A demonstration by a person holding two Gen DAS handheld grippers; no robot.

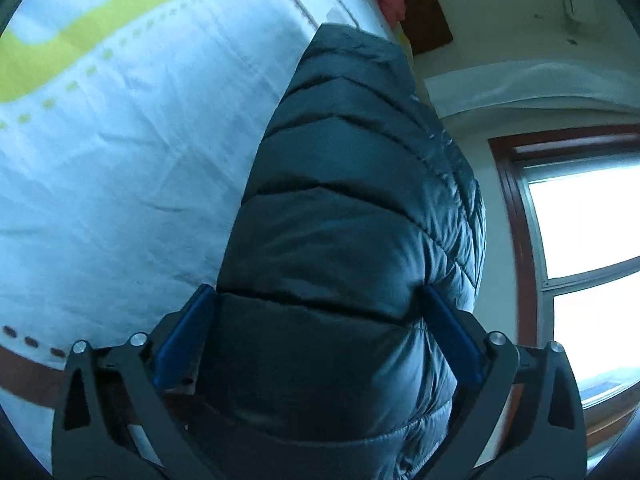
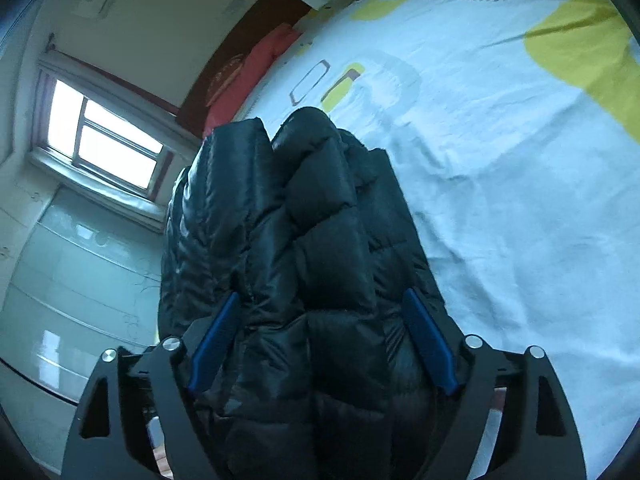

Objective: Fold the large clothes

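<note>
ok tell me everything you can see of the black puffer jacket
The black puffer jacket is dark, glossy and quilted into padded bands, bunched into a thick bundle lying on the white patterned bed sheet. It sits between the wide-open jaws of both the left gripper and right gripper.

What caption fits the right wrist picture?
Right gripper open around a folded black puffer jacket on a patterned bedsheet.

Puffer jacket [image 1: 352, 216]: quilted dark cloth with a slight sheen; bedsheet [image 1: 132, 168]: matt, creased printed cotton; window frame [image 1: 516, 216], right: glossy reddish wood.
</note>
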